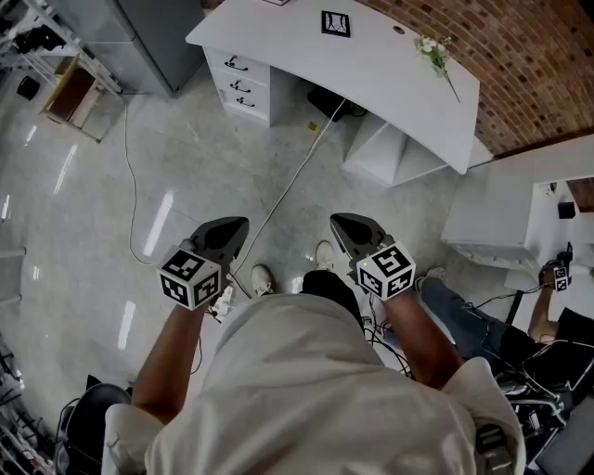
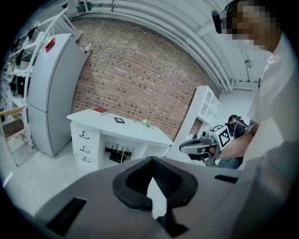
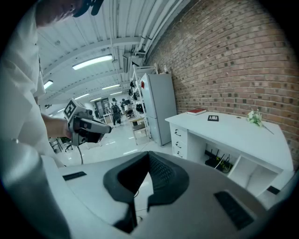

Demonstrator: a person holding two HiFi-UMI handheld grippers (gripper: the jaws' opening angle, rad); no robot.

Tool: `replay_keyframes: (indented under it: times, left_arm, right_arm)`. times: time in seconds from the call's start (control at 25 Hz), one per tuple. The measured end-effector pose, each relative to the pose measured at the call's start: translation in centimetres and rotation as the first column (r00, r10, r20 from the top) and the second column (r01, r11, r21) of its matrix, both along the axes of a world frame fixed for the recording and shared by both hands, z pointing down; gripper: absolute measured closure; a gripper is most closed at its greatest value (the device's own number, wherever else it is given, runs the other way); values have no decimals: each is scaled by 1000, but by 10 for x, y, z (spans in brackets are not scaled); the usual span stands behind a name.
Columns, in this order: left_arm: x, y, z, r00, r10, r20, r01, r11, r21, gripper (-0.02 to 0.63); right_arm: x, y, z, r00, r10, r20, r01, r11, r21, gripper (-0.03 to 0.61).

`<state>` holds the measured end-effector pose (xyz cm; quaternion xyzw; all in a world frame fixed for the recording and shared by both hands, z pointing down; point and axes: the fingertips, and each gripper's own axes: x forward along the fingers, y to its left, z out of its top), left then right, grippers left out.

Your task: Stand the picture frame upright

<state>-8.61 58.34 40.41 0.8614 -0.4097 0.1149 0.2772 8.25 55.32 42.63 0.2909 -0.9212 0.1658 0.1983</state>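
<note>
Both tongs held off from the desk, the frame lying flat

The left tongs (image 1: 238,224) are pressed together on nothing, out over the floor (image 1: 186,158). Well beyond them the picture frame (image 1: 336,23) lies flat on the white desk (image 1: 371,74). The right tongs (image 1: 341,222) are likewise closed and empty. A flower sprig (image 1: 436,54) lies farther right.

Your head camera looks steeply down past your shoulders onto the floor (image 1: 186,139), with the white counter (image 1: 390,74) well ahead at its top edge. Each gripper camera rides close behind its own jaws and faces level across the room. All three views share that counter and the brick wall (image 1: 529,65). The left gripper view also catches the right gripper (image 2: 181,147), and the right gripper view the left gripper (image 3: 108,130).
</note>
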Motion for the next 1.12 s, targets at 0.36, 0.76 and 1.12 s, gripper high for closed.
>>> replay_keyframes:
  times: [0.36,0.76,1.12]
  left_arm:
    - [-21,11,6,999,49,-15,-49,999,10,620]
    - [-6,-67,-2,997,74,2,-74,997,16,529]
    - [8,-163,-5,996,75,43,-76,997,20,529]
  right_arm:
    - [-30,19,-5,999,53,3,-53,999,13,575]
    - [-12,-60,-8,989,137,49,-137,990,13,526]
    - [16,-157,-1,983,173,61,-176,983,46,492]
